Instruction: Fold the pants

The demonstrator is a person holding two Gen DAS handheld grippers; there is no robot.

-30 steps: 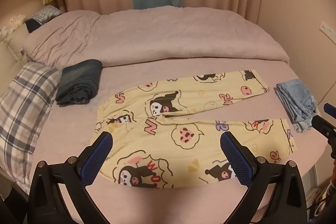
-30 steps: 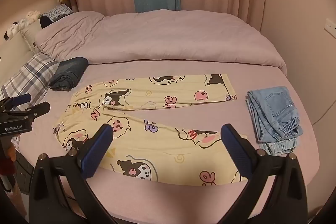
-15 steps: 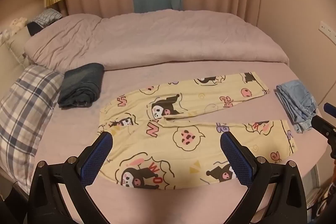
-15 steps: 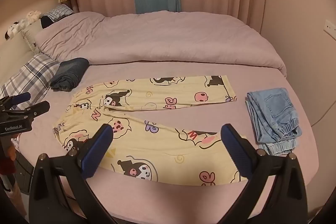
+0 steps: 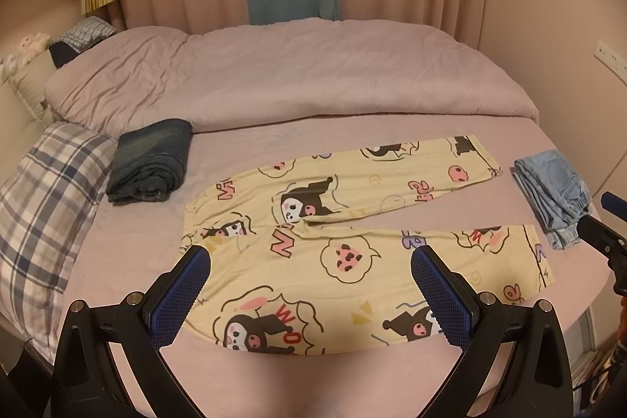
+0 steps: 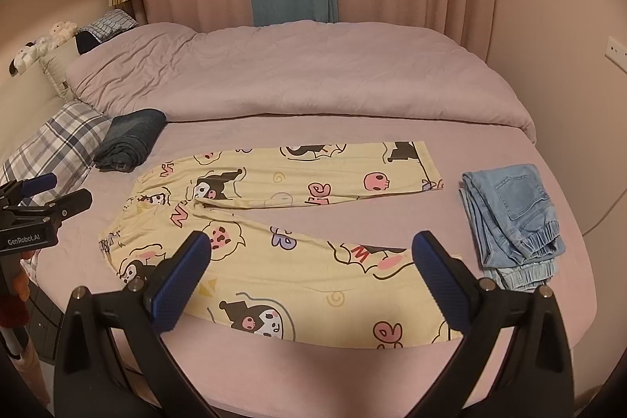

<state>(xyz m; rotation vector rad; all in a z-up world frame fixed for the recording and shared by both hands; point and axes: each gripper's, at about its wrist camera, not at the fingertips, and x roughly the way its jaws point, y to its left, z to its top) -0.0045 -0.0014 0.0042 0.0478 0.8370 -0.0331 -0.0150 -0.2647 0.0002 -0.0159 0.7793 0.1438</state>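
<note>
**Pyjama pants laid out flat, folding not yet begun**

The yellow cartoon-print pyjama pants point(image 5: 352, 241) lie spread on the near part of the bed point(image 5: 313, 81), on the lilac sheet; waistband toward the plaid pillow point(image 5: 43, 206), both legs running rightward and splayed apart in a narrow V; no fold shows in them anywhere, so by my reading the whole task is ahead: legs brought together, then the length folded over.

The left gripper point(image 5: 309, 296) hangs above the near leg with its blue pads wide apart, grasping nothing; the right gripper point(image 6: 309, 285) is likewise spread and empty, hovering over the near leg toward the cuff end; neither touches the fabric.

Two other garments look already dealt with: a dark folded pair of jeans point(image 5: 151, 159) beside the pillow, well apart from the pyjamas, and a light-blue folded pair of jeans point(image 6: 513, 218) just beyond the cuffs.

No box, basket or other container appears in either view; nothing is held in anything.
</note>
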